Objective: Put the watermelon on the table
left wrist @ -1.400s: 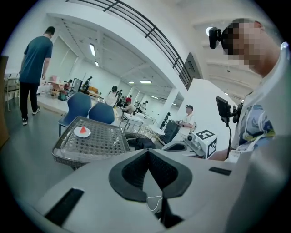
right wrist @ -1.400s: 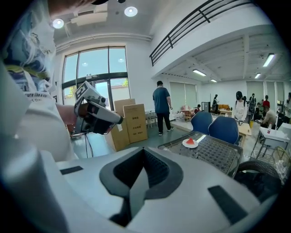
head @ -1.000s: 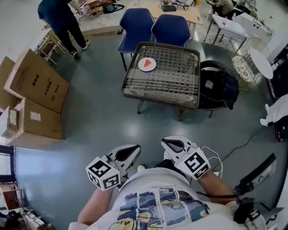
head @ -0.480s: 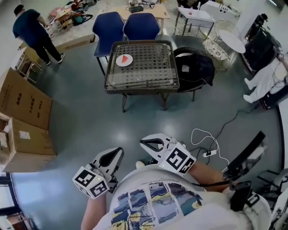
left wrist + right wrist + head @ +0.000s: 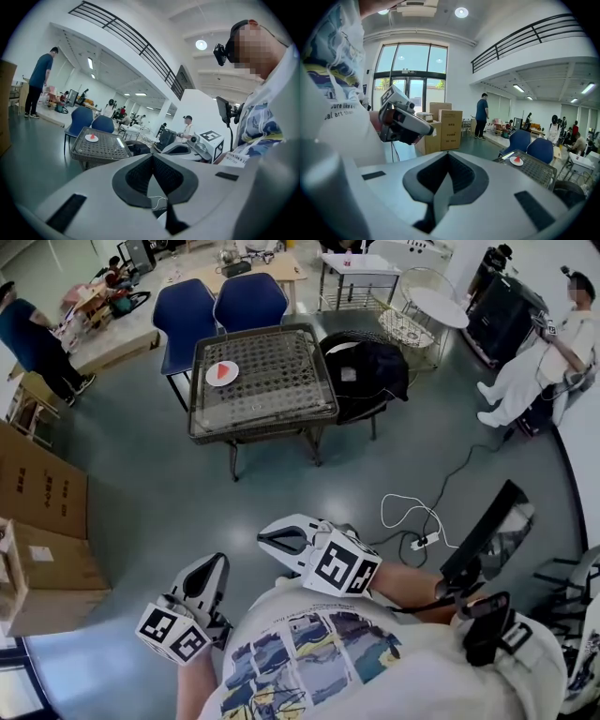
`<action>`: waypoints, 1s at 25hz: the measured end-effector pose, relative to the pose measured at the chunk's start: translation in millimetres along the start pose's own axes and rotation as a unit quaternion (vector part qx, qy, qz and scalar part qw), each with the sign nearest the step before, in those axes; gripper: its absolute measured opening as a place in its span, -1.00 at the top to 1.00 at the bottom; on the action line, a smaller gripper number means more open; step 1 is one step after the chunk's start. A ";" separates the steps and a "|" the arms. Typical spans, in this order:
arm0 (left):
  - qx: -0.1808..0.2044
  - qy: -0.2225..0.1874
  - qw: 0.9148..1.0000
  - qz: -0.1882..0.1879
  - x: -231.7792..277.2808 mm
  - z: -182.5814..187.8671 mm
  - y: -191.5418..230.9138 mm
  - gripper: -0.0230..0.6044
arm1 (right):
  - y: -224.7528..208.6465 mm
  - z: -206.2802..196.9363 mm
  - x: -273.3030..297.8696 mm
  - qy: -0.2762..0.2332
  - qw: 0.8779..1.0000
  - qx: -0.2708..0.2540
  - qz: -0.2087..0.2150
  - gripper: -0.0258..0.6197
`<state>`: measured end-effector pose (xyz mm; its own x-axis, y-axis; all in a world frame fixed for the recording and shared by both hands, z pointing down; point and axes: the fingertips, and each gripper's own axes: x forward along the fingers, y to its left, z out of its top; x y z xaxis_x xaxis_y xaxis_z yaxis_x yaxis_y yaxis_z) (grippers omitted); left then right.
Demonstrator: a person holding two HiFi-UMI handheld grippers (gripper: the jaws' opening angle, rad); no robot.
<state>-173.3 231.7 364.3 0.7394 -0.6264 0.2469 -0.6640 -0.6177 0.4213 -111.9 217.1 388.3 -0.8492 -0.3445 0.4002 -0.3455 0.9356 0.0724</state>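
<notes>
A red watermelon slice lies on a white plate on the glass-topped wicker table, far ahead of me across the floor. My left gripper is low at the left, close to my body, shut and empty. To its right, my right gripper is also shut with nothing in it. The left gripper view shows its pads meeting, and the slice and the table far off at the left. In the right gripper view the pads meet too; the slice is at the right.
Two blue chairs stand behind the table and a black bag rests on a seat to its right. Cardboard boxes stand at the left. A white cable with a power strip lies on the floor. People stand at both sides.
The table and plate have slid from upper middle to upper left in the head view. Both grippers have shifted left and lower in it. Both stay shut.
</notes>
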 end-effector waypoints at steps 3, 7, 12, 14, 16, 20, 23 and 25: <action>-0.001 -0.002 1.000 0.001 -2.6 -3.4 2.1 0.90 | 2.3 -0.1 0.4 0.001 1.000 -0.003 -0.002 0.89; -0.001 -0.002 1.000 0.001 -4.8 -3.1 3.7 0.90 | 3.2 3.1 0.6 0.002 1.000 -0.004 -0.005 0.89; 0.003 -0.004 1.000 -0.002 -5.3 -2.0 1.9 0.90 | 3.6 3.6 0.8 0.005 1.000 -0.005 -0.006 0.89; 0.002 -0.004 1.000 -0.002 -6.0 -3.1 4.2 0.90 | 4.3 3.0 3.0 0.006 1.000 -0.005 -0.006 0.89; 0.000 -0.002 1.000 -0.002 -5.7 -3.1 8.1 0.90 | 2.9 3.1 6.5 0.007 1.000 -0.004 -0.006 0.89; -0.003 0.001 1.000 0.000 -3.7 -3.8 16.2 0.90 | -0.9 1.0 12.9 0.009 1.000 -0.004 -0.003 0.89; -0.003 0.000 1.000 0.000 -3.8 -4.0 18.8 0.90 | -2.0 0.2 16.2 0.011 1.000 -0.005 -0.002 0.89; -0.003 0.000 1.000 -0.001 -4.0 -1.8 21.5 0.90 | -4.1 1.9 19.4 0.012 1.000 -0.005 -0.003 0.89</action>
<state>-190.3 221.8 373.9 0.7400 -0.6261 0.2456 -0.6625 -0.6158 0.4265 -127.7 206.5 394.0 -0.8373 -0.3479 0.4218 -0.3460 0.9345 0.0839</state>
